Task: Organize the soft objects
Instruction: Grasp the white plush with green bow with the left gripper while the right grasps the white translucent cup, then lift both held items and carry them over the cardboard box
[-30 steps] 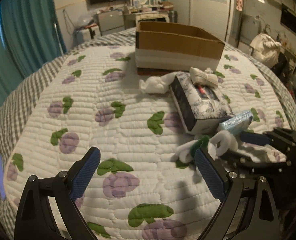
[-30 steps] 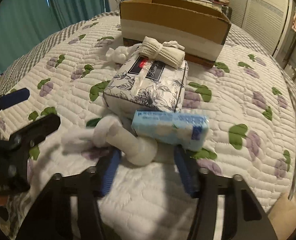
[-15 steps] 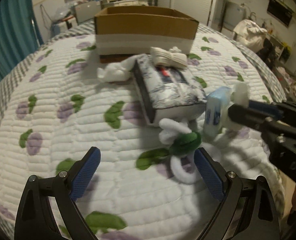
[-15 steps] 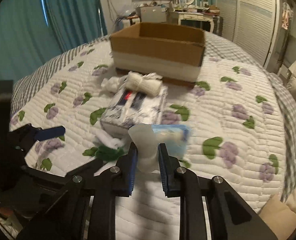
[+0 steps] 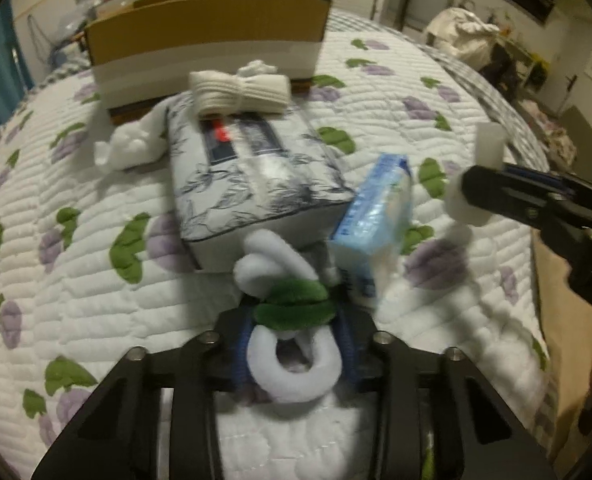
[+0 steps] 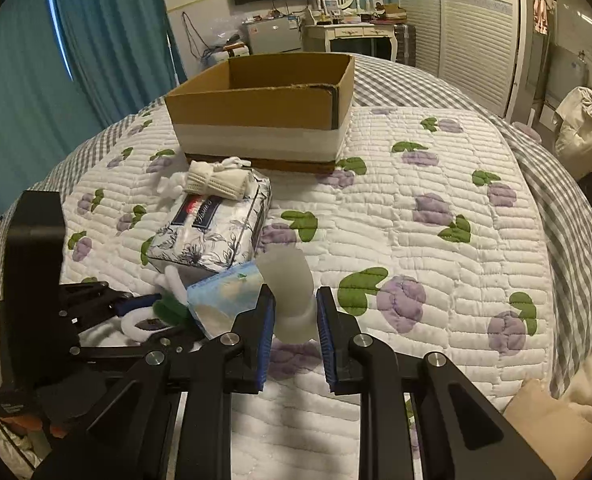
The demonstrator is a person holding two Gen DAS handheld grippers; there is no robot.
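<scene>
My left claw (image 5: 293,336) is clenched on the fluffy white looped plush with its green velvet band (image 5: 291,308), just in front of the floral-printed tissue pack (image 5: 251,172); its long axis runs away from me toward that pack. Right of the pack, beside the tilted pale blue packet (image 5: 376,216), my right claw (image 6: 294,312) grips a rolled white sock (image 6: 289,292), standing roughly upright, though blur makes its lower end uncertain. I judge both pickups done; next comes carrying each over the pack into the open brown cardboard box (image 6: 263,100) behind it.
</scene>
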